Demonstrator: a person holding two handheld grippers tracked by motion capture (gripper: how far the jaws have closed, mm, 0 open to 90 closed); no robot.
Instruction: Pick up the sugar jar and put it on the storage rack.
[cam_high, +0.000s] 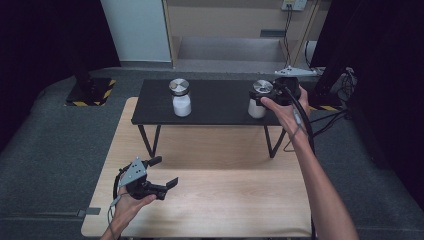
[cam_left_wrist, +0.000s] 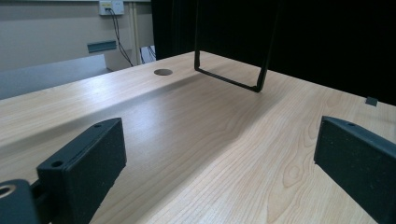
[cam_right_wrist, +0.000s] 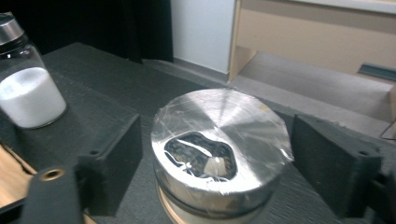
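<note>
On the black raised shelf (cam_high: 210, 102) at the far side of the wooden table (cam_high: 225, 200) stand two jars of white powder with shiny metal lids. The right gripper (cam_high: 272, 97) is up at the right-hand jar (cam_high: 259, 99), toward one o'clock from the middle of the table, with the person's right hand (cam_high: 286, 112) wrapped around its body. In the right gripper view its jaws stand apart on either side of the jar's lid (cam_right_wrist: 222, 140): the left jaw sits just beside the lid's rim and the right one a little off it, so neither pad presses on the jar. The lid has a torn, crinkled hole in its top. The other jar (cam_high: 180, 97) stands well apart, toward eleven o'clock on the same shelf, and shows at the upper left of the right gripper view (cam_right_wrist: 25, 88).

The left gripper (cam_high: 157, 175) is held low over the table at about seven o'clock in the left hand (cam_high: 127, 205), its jaws wide open with only bare wood between them.
</note>
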